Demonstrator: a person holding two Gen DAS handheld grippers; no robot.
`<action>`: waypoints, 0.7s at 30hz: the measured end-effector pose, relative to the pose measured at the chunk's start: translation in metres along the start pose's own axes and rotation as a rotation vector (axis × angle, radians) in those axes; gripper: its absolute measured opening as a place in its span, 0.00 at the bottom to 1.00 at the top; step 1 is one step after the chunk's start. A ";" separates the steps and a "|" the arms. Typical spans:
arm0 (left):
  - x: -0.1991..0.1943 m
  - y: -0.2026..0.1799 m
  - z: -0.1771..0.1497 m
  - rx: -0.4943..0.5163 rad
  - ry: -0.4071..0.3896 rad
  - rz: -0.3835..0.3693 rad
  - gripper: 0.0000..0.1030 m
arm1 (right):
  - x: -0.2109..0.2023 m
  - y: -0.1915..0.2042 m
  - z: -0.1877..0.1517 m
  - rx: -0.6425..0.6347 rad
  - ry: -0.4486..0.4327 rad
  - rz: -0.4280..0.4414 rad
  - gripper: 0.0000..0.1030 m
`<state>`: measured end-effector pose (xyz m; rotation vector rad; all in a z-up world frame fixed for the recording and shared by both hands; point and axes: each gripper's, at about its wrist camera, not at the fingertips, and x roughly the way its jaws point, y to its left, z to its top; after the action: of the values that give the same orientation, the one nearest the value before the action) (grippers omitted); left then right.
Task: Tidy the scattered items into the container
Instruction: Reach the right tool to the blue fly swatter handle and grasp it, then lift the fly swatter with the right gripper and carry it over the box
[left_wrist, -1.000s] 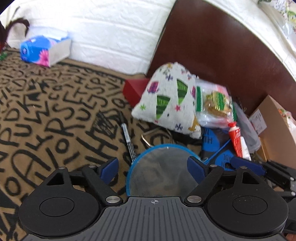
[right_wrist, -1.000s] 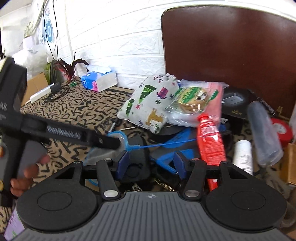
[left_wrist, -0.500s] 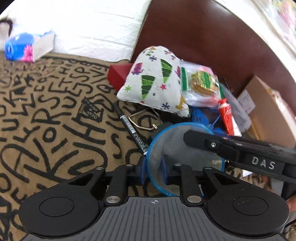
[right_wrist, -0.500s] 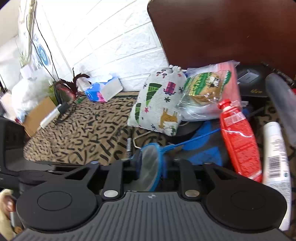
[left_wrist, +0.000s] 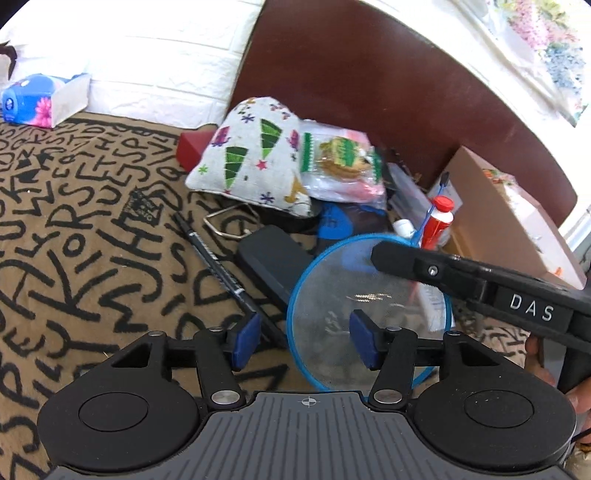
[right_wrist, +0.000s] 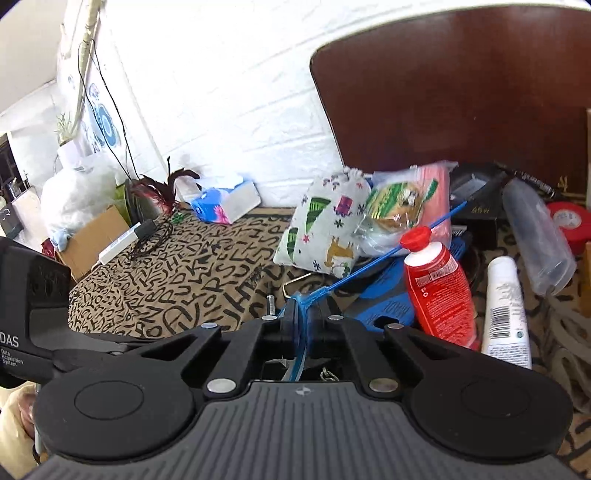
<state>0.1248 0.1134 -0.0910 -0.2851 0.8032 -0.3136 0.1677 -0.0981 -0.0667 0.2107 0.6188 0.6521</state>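
Blue-rimmed round mesh strainer (left_wrist: 369, 314) pinched edgewise in right tongs (right_wrist: 300, 317); left tongs (left_wrist: 308, 341) opening, pads clear of it.

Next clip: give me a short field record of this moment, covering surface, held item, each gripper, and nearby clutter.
surface: letter-print cloth
held item: blue mesh strainer, rim clamped in right gripper
left gripper: fingers opening, apart; strainer rim between them, not pressed
right gripper: shut on strainer
nearby clutter: printed pouch, red bottle, black pen, tissue box
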 end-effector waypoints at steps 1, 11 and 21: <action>-0.002 -0.003 0.000 0.009 -0.001 -0.014 0.41 | -0.003 0.000 0.001 0.003 -0.004 0.001 0.05; -0.026 -0.031 0.002 0.064 -0.052 -0.008 0.14 | -0.040 0.001 0.009 0.011 -0.072 0.000 0.05; -0.054 -0.065 0.016 0.122 -0.135 -0.010 0.14 | -0.078 0.007 0.028 -0.042 -0.183 0.014 0.05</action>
<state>0.0903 0.0764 -0.0208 -0.1934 0.6467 -0.3482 0.1319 -0.1411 -0.0048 0.2328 0.4274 0.6506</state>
